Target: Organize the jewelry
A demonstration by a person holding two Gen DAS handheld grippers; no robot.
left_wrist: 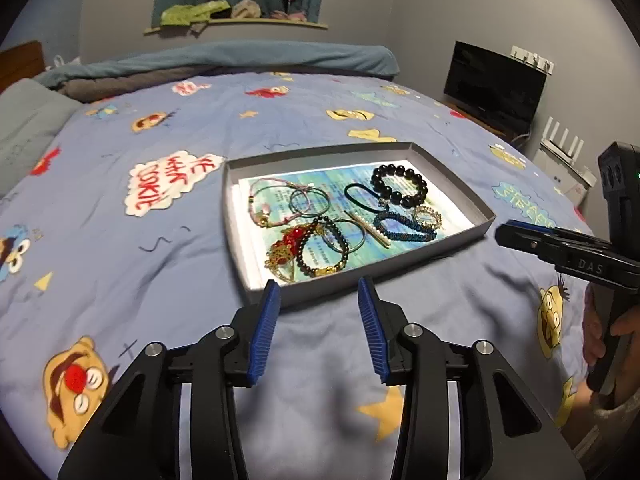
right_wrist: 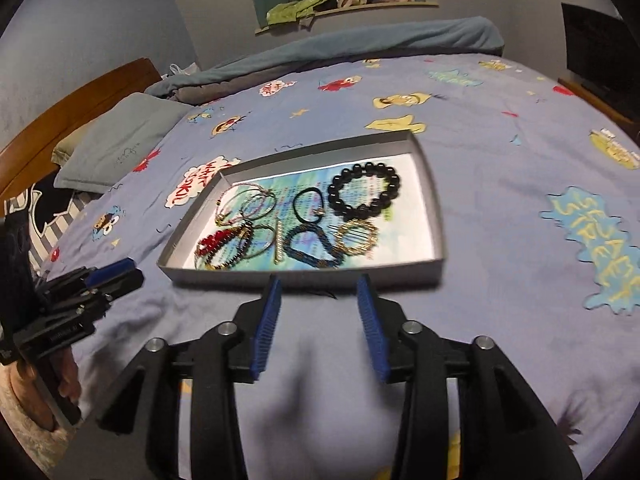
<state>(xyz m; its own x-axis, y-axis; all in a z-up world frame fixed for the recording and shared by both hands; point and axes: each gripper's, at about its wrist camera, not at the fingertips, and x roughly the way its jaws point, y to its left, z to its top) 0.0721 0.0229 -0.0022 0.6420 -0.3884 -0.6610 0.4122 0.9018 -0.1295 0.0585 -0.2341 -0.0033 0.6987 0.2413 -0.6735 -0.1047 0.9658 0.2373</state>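
Jewelry (left_wrist: 352, 224), light, slippery and tangle-prone, is lying in the grey tray (left_wrist: 452, 184) on the bed, while both the left gripper (left_wrist: 318, 296) and right gripper (right_wrist: 320, 294) are hovering apart and empty, and the stiff black bead bracelet (left_wrist: 400, 184) is looking easiest to pinch by its rim.

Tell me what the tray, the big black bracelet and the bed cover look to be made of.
Tray: probably grey cardboard, matte, with thin folded walls and a printed paper sheet inside.
Black bracelet: round glossy beads, likely polished stone, glass or plastic; the highlights show shine only.
Bed cover: woven fabric, probably cotton, matte, creased, printed with cartoon figures.
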